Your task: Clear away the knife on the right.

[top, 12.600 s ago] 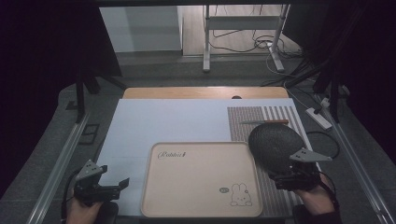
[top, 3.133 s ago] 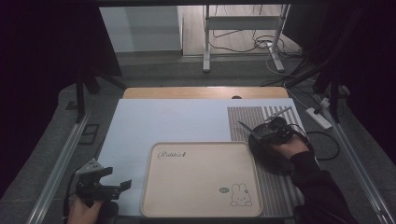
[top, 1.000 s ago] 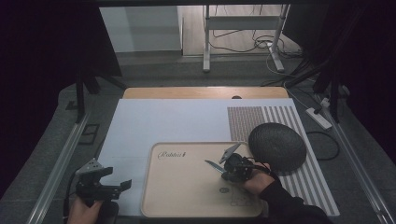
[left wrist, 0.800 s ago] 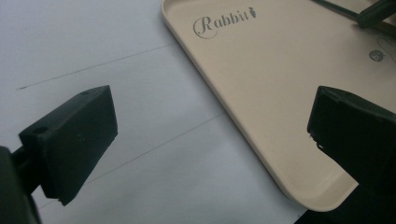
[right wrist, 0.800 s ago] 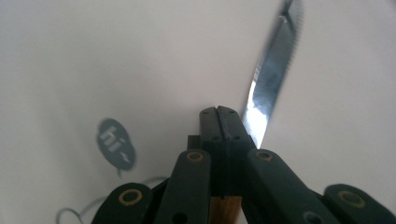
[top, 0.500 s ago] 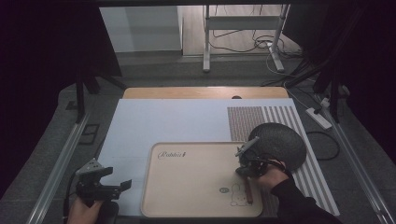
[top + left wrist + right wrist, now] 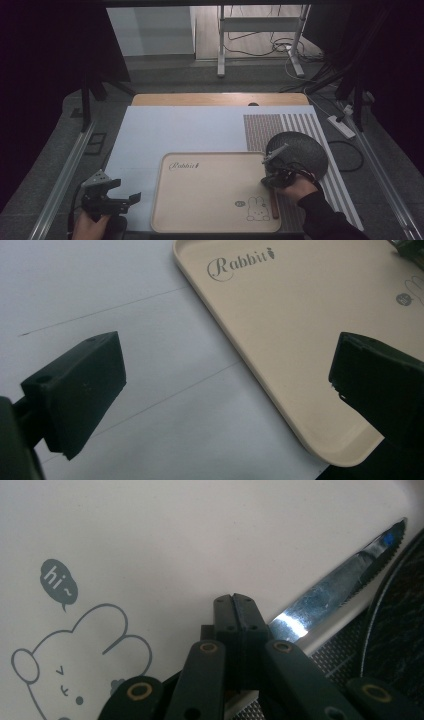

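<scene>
In the right gripper view, a knife is seen along the tray rim at 3 o'clock, right gripper fingers pressed together; left gripper fingers are spread apart.

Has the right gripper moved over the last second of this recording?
Yes. The right gripper went rightward, from mid beige rabbit tray to its right edge beside the dark round plate.
</scene>
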A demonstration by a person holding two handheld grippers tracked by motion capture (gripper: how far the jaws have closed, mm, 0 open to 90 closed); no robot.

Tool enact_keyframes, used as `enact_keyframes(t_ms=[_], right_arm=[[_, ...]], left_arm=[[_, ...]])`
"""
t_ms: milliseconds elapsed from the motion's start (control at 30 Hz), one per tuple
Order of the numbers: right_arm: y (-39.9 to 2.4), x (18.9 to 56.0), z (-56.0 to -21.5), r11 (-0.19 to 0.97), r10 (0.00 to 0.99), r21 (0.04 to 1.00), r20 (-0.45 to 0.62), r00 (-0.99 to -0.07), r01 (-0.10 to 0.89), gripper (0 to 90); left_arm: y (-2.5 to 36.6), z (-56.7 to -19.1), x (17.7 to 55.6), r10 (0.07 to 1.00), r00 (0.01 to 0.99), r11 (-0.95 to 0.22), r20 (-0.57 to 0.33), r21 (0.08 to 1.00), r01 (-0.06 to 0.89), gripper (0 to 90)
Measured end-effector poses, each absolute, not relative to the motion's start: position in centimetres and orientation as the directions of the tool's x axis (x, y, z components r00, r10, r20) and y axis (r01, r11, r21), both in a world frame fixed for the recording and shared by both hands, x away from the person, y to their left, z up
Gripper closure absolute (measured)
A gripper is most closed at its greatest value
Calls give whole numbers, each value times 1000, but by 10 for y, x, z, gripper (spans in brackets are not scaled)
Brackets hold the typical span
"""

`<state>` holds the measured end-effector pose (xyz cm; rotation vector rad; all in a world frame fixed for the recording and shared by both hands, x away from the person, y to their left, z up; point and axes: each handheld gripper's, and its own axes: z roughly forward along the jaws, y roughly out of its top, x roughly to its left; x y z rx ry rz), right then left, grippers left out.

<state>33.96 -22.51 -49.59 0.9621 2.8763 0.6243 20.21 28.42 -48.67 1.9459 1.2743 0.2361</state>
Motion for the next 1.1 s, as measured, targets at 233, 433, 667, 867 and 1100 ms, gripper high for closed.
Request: enact_keyframes(t_ms=[233,433,667,867,1100], right_arm=[[-222,339,-489,704,573,449,98,-813,550,791],[-221,336,-486,693,570,481,91,-817,537,565],[-222,332,-484,673,601,503,54,-797,542,211],[-229,328,-479,650,625,537,26,-780,538,102],[-235,324,-477,639,634,568,-7,-773,519,33]], left_arm=[[284,-487,202,841,479,-190,-251,692,696,19],[284,-487,202,841,478,-187,-254,692,697,19],[285,-487,202,840,478,-185,-256,693,696,19],[285,-487,202,840,478,-184,-257,693,697,19],[285,-487,202,840,478,-184,-258,693,697,19]])
